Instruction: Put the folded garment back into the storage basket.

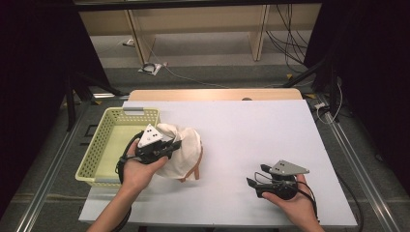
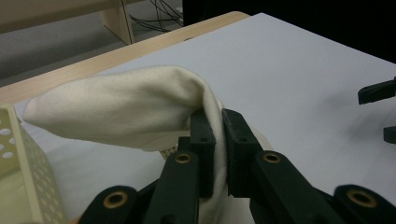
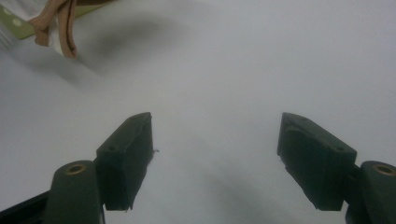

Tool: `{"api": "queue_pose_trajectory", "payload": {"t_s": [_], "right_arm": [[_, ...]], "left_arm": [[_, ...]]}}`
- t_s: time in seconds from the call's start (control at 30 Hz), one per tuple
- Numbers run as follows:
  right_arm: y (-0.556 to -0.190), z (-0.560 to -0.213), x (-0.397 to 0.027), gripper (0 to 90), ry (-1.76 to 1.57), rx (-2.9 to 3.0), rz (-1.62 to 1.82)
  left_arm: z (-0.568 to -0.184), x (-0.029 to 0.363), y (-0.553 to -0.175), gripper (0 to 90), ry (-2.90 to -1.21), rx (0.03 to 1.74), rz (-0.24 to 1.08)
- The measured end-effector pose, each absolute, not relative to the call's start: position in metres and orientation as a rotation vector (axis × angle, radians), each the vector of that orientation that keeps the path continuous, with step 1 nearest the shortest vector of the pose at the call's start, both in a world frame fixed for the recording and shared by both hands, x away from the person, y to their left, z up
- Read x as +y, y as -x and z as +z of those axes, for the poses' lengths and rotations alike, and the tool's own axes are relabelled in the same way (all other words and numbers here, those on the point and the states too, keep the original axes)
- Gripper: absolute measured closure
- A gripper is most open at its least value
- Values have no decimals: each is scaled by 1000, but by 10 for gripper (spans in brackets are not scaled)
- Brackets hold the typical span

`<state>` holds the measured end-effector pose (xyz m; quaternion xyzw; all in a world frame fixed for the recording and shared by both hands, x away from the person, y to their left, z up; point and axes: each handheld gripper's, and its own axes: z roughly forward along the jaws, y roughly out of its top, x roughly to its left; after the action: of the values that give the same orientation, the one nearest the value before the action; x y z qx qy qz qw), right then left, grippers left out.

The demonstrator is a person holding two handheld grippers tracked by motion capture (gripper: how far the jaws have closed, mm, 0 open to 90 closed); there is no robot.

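A cream cloth bag [image 1: 183, 150] with tan straps [image 1: 195, 170] lies bunched on the white table, just right of the basket. My left gripper [image 1: 175, 144] is shut on a fold of the cream cloth bag [image 2: 126, 105], and both black pads [image 2: 204, 135] pinch the fabric between them. My right gripper [image 1: 257, 176] is held low over the bare table at the front right, its jaws wide apart with nothing between them. The same open right gripper [image 3: 215, 149] points toward the tan straps [image 3: 60, 21], which hang far off at the upper left.
A pale yellow perforated basket [image 1: 96, 150] stands at the table's left edge, and a corner of that basket [image 2: 21, 172] is close to my left gripper. The white table [image 1: 261, 130] has a wooden strip along its far side. Cables lie on the floor beyond.
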<state>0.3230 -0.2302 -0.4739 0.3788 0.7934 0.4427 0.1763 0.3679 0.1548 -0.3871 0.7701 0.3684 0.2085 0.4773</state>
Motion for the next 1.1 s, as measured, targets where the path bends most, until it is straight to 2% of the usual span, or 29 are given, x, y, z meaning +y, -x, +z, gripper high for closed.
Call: {"api": "queue_pose_trajectory", "payload": {"t_s": [1.1], "right_arm": [[-323, -474, -230, 277, -1075, 2246, 1254]], "left_arm": [[-380, 165, -369, 832, -1849, 913, 533]]}}
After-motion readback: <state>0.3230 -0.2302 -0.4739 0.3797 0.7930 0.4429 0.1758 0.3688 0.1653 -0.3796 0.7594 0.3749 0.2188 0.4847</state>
